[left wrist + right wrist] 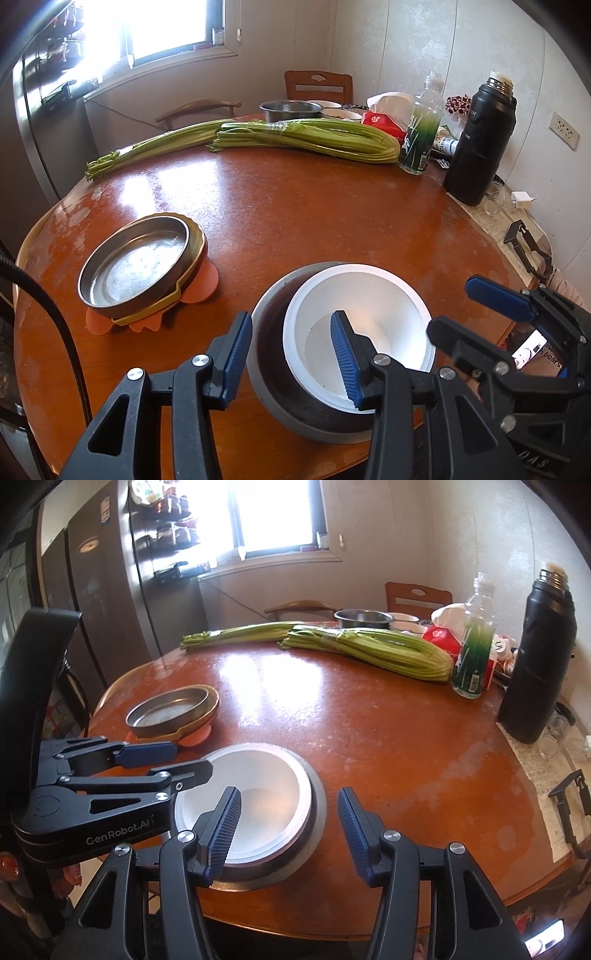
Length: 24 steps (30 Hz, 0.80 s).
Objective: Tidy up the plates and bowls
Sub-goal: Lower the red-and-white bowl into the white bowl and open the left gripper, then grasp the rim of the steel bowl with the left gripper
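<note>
A white bowl (388, 295) (273, 775) sits nested in a wider grey metal bowl (295, 424) (314, 812) near the front edge of the round wooden table (295, 206). My left gripper (291, 360) (194, 758) straddles the bowls' near-left rim, one pad outside the grey bowl and one inside the white one. It is open, with a gap at the inner pad. My right gripper (288, 832) (448, 306) is open wider across the right rim and not touching. To the left, a round steel plate (133, 266) (170, 709) is stacked on a yellow plate and an orange one.
Two celery bundles (303, 136) lie across the far side. A plastic bottle (421, 136), a black flask (480, 140), a red tissue pack and small jars crowd the right. A steel basin (291, 109) and bowls stand at the back, with chairs behind them and a fridge on the left.
</note>
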{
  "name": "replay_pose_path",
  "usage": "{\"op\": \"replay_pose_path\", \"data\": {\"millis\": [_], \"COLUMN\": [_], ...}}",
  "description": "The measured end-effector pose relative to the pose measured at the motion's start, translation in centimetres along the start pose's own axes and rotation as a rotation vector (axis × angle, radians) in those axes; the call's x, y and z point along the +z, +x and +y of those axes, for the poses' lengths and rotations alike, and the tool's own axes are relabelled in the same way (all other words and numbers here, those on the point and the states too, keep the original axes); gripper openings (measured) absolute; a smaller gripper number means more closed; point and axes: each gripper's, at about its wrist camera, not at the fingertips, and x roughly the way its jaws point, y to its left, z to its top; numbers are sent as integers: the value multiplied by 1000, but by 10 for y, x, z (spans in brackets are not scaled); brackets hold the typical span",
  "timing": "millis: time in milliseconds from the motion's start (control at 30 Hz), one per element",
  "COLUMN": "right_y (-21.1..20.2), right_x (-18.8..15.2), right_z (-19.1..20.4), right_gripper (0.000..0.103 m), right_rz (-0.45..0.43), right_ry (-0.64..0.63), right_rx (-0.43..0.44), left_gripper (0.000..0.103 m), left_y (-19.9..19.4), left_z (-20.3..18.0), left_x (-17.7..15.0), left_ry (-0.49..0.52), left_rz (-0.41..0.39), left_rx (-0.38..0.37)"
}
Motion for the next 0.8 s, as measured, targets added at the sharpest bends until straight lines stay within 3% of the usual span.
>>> {"op": "replay_pose_path", "data": {"millis": [267, 800], "right_y": [-1, 26], "right_x": [6, -8], "right_z": [-8, -19], "right_gripper": [60, 60], "right_rz": [-5, 67], "right_ry": [30, 82], "right_rx": [-14, 7], "left_gripper": [49, 59], "left_y": [-5, 22], "left_z": [13, 20], "left_x": [-2, -15], "left_ry": [-48, -130], "left_rz": [-5, 64], "left_rx": [-11, -68]}}
